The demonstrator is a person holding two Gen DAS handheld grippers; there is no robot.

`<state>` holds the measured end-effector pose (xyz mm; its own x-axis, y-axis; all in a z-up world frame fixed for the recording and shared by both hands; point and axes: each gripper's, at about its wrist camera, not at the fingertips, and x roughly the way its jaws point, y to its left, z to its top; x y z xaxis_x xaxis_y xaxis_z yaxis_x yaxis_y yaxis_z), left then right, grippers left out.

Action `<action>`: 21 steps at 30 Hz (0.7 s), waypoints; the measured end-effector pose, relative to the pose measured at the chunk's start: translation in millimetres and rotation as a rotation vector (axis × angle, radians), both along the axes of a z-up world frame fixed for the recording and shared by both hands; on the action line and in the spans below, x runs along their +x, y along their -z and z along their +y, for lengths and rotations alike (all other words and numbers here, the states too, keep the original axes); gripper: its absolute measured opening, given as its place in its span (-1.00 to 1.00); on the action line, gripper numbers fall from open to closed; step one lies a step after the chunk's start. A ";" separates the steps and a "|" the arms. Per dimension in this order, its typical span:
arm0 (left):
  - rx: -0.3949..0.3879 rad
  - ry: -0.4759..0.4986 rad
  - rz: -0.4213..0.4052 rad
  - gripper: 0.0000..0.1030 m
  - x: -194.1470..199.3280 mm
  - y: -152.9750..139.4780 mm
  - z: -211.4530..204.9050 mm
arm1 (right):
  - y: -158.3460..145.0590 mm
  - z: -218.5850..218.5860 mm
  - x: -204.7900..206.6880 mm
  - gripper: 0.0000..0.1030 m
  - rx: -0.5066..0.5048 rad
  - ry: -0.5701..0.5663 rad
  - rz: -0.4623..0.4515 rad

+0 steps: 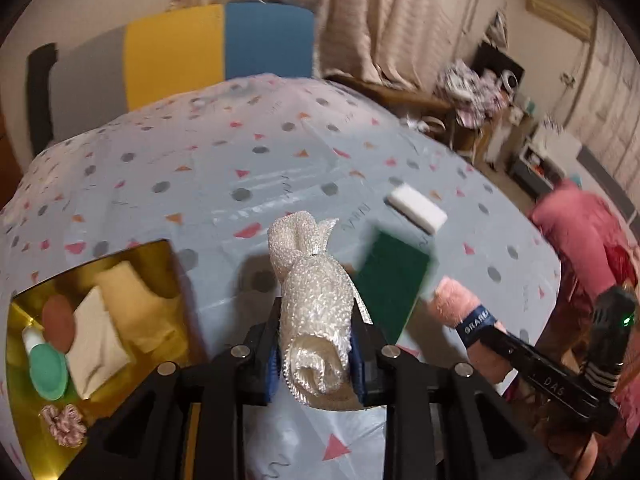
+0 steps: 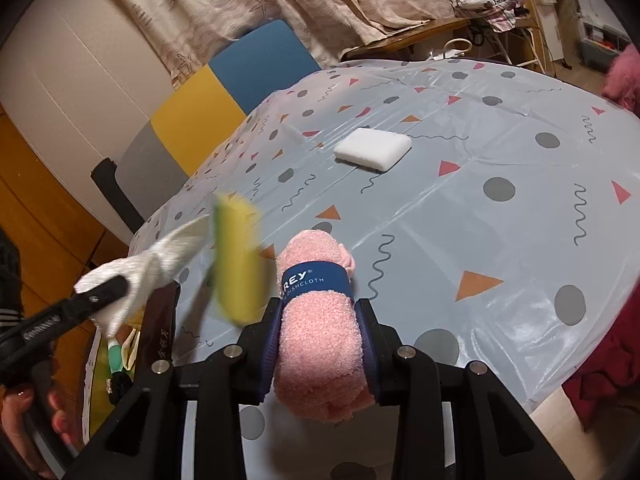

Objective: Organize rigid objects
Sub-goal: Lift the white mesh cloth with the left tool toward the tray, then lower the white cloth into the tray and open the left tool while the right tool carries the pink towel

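Note:
My left gripper (image 1: 316, 354) is shut on a rolled white mesh cloth (image 1: 312, 300), held above the table beside the gold tray (image 1: 172, 264). My right gripper (image 2: 320, 340) is shut on a rolled pink dishcloth (image 2: 320, 320) with a blue band; it also shows in the left wrist view (image 1: 456, 300). A green and yellow scrub sponge (image 1: 394, 280) stands blurred between the grippers; its yellow side shows in the right wrist view (image 2: 238, 256). A white sponge block (image 1: 416, 208) lies flat on the table (image 2: 480, 220); it also shows in the right wrist view (image 2: 372, 148).
The gold tray holds folded beige cloths (image 1: 96, 340), a brown pad (image 1: 58, 322), a green disc (image 1: 48, 368) and a pink crocheted flower (image 1: 64, 424). A chair (image 1: 220, 48) with blue, yellow and grey panels stands at the table's far side. Pink clothing (image 1: 580, 232) is at the right.

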<state>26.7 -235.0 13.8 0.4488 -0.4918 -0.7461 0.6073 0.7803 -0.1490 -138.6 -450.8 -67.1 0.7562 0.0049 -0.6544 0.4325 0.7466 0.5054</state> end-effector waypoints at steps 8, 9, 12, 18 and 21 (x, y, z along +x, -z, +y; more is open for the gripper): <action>-0.138 -0.098 -0.047 -0.48 -11.4 -14.1 85.6 | -7.1 4.1 -5.7 -0.33 -0.010 0.023 -0.041; -0.146 -0.119 -0.048 -0.48 -10.0 -12.5 95.4 | -8.6 4.3 -5.7 -0.33 -0.013 0.020 -0.043; -0.122 -0.203 -0.085 -0.48 -24.7 -8.5 146.2 | -10.3 5.5 -5.0 -0.33 -0.034 0.019 -0.038; -0.084 -0.367 -0.055 -0.48 -42.7 17.1 233.4 | -1.1 7.4 -1.9 -0.36 -0.016 0.022 -0.013; -0.067 -0.420 -0.007 -0.48 -46.2 35.7 257.8 | -7.4 10.1 -3.1 -0.36 -0.030 0.030 -0.033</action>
<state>-19.5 22.9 -21.9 0.6255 -0.3122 -0.7150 0.2394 0.9490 -0.2050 -141.7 -440.7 -59.8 0.7770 -0.0375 -0.6284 0.4386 0.7483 0.4977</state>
